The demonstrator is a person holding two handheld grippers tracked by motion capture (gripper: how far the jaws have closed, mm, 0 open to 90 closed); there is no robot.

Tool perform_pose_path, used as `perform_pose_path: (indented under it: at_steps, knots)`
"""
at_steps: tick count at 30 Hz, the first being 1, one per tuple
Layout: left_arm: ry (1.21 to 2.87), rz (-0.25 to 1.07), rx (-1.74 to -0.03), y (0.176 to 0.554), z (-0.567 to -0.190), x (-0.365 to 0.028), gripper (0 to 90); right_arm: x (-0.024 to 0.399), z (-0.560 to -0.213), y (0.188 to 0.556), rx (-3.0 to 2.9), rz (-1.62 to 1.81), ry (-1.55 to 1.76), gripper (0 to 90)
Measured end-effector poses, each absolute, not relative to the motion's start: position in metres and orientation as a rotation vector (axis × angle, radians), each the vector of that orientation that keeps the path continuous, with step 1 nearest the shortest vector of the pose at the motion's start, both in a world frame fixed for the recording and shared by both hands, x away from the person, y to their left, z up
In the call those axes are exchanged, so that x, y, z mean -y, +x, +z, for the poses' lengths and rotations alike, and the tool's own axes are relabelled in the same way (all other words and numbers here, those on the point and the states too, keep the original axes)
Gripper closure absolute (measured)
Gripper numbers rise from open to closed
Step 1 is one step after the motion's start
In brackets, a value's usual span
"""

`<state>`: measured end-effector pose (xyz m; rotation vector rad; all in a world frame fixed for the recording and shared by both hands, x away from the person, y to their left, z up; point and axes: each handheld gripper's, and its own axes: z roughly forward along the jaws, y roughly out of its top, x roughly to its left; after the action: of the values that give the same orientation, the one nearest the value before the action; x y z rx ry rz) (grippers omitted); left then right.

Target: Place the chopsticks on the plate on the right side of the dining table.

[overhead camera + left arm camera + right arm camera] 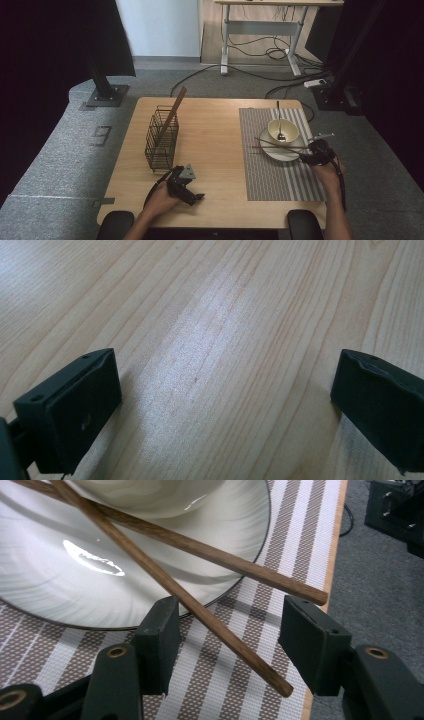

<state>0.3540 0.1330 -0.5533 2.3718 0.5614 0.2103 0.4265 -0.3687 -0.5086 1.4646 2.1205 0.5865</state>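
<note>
1 wooden bench (215, 150) carries everything here, and 1 striped placemat (280, 175) covers its right part. At the bench's left stands 1 black wire basket (161, 140) with 1 brown stick (175, 110) leaning out of its top. On the placemat sits 1 white plate (280, 152), and on the plate 1 cream bowl (283, 130) with 1 spoon (280, 122) standing in it. 2 wooden chopsticks (200, 605) lie crossed over the plate's near rim, their ends reaching out onto the placemat toward the bench's right edge. There are 2 tools. The right tool (225, 635) sits low over the placemat at the plate's edge, its jaws standing partly apart with the end of 1 chopstick passing between them and the pads not pressing on it; the 2nd chopstick's end lies just beyond the jaws. The left tool (225, 405) rests near the bench's front edge over bare wood, jaws wide, nothing between them.
</note>
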Motion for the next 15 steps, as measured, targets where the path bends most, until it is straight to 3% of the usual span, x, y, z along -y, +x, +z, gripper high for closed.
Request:
perform_pose_path:
  at_steps: [15]
  knots:
    - [2.37, 0.212, -0.566, 0.3538, -0.5534, -0.1326, 0.0, 0.3712, -0.5081, 0.4353, -2.089, 0.503, 1.48, 38.0]
